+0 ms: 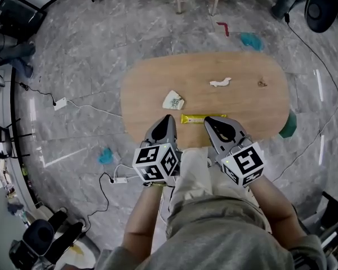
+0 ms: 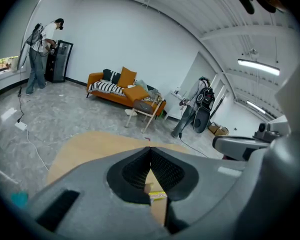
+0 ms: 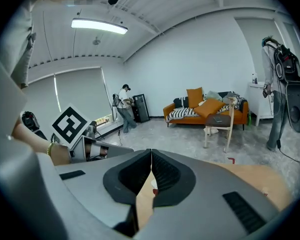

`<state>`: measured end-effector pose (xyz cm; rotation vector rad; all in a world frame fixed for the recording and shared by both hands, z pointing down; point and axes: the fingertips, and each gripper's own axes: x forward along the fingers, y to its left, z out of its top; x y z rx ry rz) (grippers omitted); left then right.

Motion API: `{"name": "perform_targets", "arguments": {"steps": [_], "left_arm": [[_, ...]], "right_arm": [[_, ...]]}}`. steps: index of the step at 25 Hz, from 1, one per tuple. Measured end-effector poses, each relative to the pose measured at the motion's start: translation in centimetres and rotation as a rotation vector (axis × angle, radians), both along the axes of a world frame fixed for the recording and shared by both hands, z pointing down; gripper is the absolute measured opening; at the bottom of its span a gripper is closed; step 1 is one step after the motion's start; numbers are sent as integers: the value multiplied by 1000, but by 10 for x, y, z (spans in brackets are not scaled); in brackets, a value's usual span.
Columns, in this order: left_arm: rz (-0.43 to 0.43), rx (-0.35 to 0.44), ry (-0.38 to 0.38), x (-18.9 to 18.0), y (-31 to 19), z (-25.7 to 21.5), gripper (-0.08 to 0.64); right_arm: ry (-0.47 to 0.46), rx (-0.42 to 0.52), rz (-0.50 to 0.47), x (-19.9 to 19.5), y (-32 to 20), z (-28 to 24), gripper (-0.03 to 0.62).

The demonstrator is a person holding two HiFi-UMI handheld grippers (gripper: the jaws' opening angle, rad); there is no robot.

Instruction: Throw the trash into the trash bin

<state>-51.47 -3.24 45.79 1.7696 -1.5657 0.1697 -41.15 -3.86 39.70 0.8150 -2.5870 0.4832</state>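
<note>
Forearms fill the near edge of the head view. Left gripper (image 1: 167, 118) and right gripper (image 1: 210, 120) are both closed and empty, tips at the near rim of the wooden table (image 1: 146, 83). Yellow wrapper (image 1: 196, 118) lies between them, long axis left-right, its right end at the right tip, so the right hand looks nearer.
Left gripper view: jaws together, wrapper just beyond, slightly right.
Right gripper view: jaws together, tabletop behind.
</note>
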Motion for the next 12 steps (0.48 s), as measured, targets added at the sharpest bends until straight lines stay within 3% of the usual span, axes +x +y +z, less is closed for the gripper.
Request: {"name": "perform_targets", "arguments": {"steps": [12], "left_arm": [[43, -81, -22, -5, -17, 66, 11]], "right_arm": [[19, -67, 16, -5, -12, 44, 9]]}}
